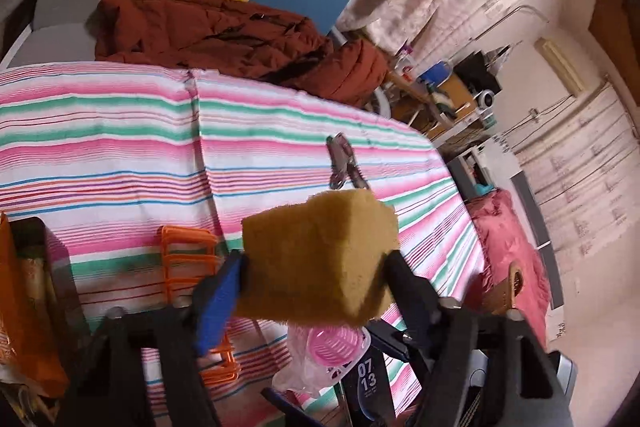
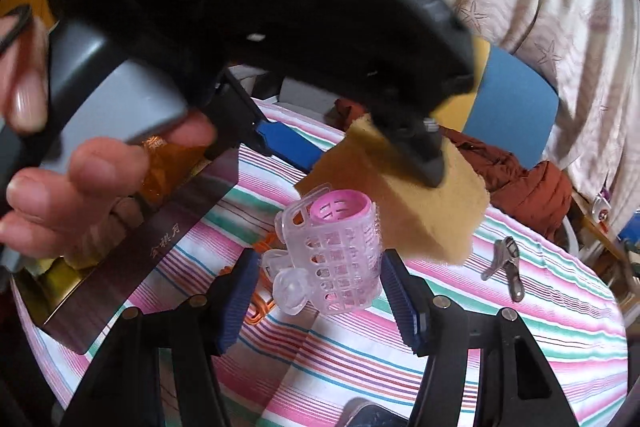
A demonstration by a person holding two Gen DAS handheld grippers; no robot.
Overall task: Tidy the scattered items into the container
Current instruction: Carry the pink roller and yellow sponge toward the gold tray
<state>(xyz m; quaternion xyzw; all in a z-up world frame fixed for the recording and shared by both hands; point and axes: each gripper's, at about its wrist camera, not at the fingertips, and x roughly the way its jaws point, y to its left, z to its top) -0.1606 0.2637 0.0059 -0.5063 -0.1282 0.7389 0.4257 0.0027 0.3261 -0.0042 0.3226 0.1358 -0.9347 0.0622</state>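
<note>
L gripper (image 1: 316, 279): jaws closed on yellow sponge (image 1: 320, 259), held in air above striped cloth (image 1: 120, 131). R gripper (image 2: 320, 287): jaws pinching pink hair roller (image 2: 336, 259), also lifted. Dark box (image 2: 120, 267) w/ gold interior at left, prob. the container. Step: carry phase, both loads. Next: move over box, release inside. Metal clip (image 2: 506, 263), orange hanger (image 1: 188, 259) not yet collected.

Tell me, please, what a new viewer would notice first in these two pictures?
First, the yellow sponge, clamped in the left gripper above the striped tablecloth. Next, the pink hair roller between the right gripper's fingers. A metal clip lies on the cloth farther right.
</note>
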